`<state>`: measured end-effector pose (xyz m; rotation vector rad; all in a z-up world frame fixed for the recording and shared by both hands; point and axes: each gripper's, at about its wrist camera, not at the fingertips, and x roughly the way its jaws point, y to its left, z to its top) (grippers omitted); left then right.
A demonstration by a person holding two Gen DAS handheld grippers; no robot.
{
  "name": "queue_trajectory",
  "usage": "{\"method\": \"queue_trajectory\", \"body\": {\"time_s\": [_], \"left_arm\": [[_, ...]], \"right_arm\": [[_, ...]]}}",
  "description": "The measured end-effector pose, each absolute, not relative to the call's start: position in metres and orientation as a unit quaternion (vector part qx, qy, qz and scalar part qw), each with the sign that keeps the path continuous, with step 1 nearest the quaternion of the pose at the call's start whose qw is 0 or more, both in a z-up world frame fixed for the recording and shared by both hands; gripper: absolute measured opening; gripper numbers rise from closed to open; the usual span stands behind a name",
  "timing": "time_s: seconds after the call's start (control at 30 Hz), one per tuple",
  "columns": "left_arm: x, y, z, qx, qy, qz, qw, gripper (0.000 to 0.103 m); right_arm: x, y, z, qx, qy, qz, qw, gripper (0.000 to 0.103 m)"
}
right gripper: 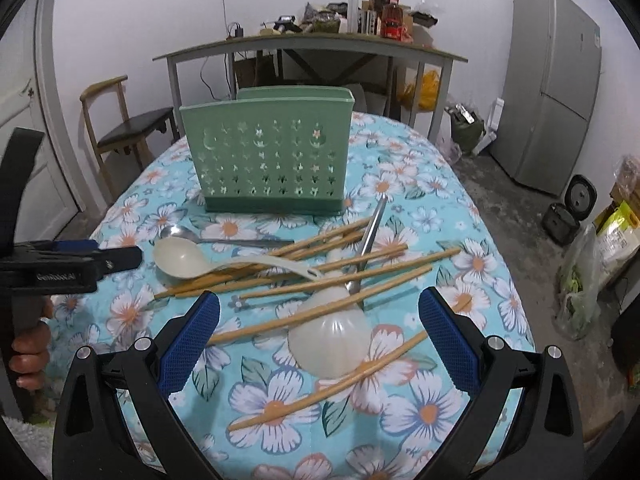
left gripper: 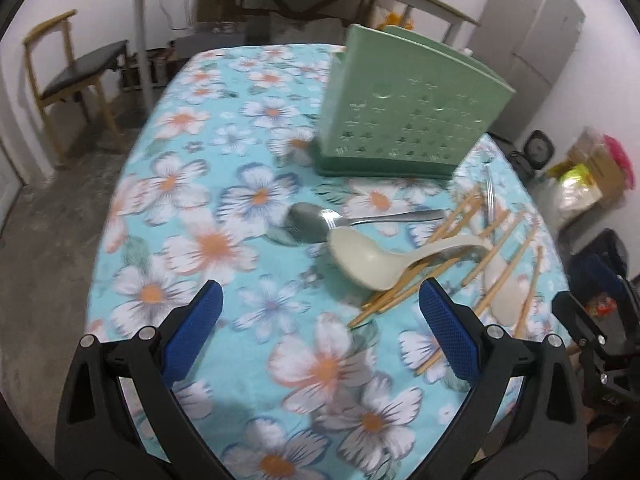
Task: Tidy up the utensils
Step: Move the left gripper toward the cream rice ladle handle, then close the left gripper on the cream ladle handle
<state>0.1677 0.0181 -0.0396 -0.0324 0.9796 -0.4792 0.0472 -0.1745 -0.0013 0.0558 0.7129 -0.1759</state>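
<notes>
One perforated green plastic utensil holder [right gripper: 267, 155] is seen upright on the flower-patterned surface [right gripper: 432, 404]. In front of the holder, two cream plastic ladles [right gripper: 182, 257], one steel spoon [right gripper: 180, 231] and roughly ten scattered wooden chopsticks [right gripper: 344, 270] are heaped. The right gripper [right gripper: 319, 334] is held spread above this heap; the left gripper [left gripper: 320, 320], also spread, is kept beside it, empty.

We saw the worktop [left gripper: 256, 184] from two wrist cameras, each looking forward and down between its own fingers. The left view sat near the left edge, facing right and far. The right view faced the green holder [right gripper: 267, 156] squarely. Both shared the holder [left gripper: 404, 120] and the chopsticks [right gripper: 320, 264].
</notes>
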Motion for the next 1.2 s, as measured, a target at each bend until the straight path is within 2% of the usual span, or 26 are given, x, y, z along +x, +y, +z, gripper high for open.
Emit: {"method": "queue_trajectory", "body": {"time_s": [0.23, 0.3, 0.37, 0.53, 0.7, 0.77, 0.8, 0.87, 0.97, 1.2], "left_arm": [[0.191, 0.02, -0.049, -0.103, 0.472, -0.27, 0.833, 0.095], [0.198, 0.021, -0.053, -0.119, 0.481, -0.269, 0.826, 0.087], [0.204, 0.02, -0.06, -0.13, 0.502, -0.269, 0.812, 0.07], [0.217, 0.021, -0.081, -0.168, 0.546, -0.253, 0.781, 0.051], [0.224, 0.015, -0.088, -0.176, 0.551, -0.247, 0.777, 0.035], [0.227, 0.014, -0.091, -0.186, 0.555, -0.246, 0.773, 0.022], [0.228, 0.014, -0.093, -0.19, 0.556, -0.247, 0.77, 0.019], [0.227, 0.013, -0.095, -0.196, 0.558, -0.251, 0.767, 0.007], [0.222, 0.014, -0.087, -0.197, 0.545, -0.255, 0.774, 0.005], [0.209, 0.047, -0.044, -0.206, 0.502, -0.261, 0.798, 0.005]], "right_arm": [[0.061, -0.189, -0.007, 0.078, 0.357, -0.074, 0.928, 0.097], [0.066, -0.192, -0.009, 0.095, 0.362, -0.061, 0.925, 0.095], [0.07, -0.194, -0.012, 0.102, 0.366, -0.055, 0.923, 0.091], [0.076, -0.198, -0.021, 0.12, 0.372, -0.035, 0.92, 0.085], [0.077, -0.201, -0.026, 0.134, 0.378, -0.023, 0.916, 0.078], [0.077, -0.203, -0.028, 0.14, 0.382, -0.019, 0.913, 0.073], [0.076, -0.204, -0.028, 0.142, 0.382, -0.018, 0.913, 0.072], [0.074, -0.205, -0.027, 0.144, 0.383, -0.017, 0.912, 0.067], [0.072, -0.205, -0.024, 0.141, 0.381, -0.016, 0.914, 0.058], [0.074, -0.201, 0.001, 0.12, 0.349, -0.013, 0.929, 0.057]]}}
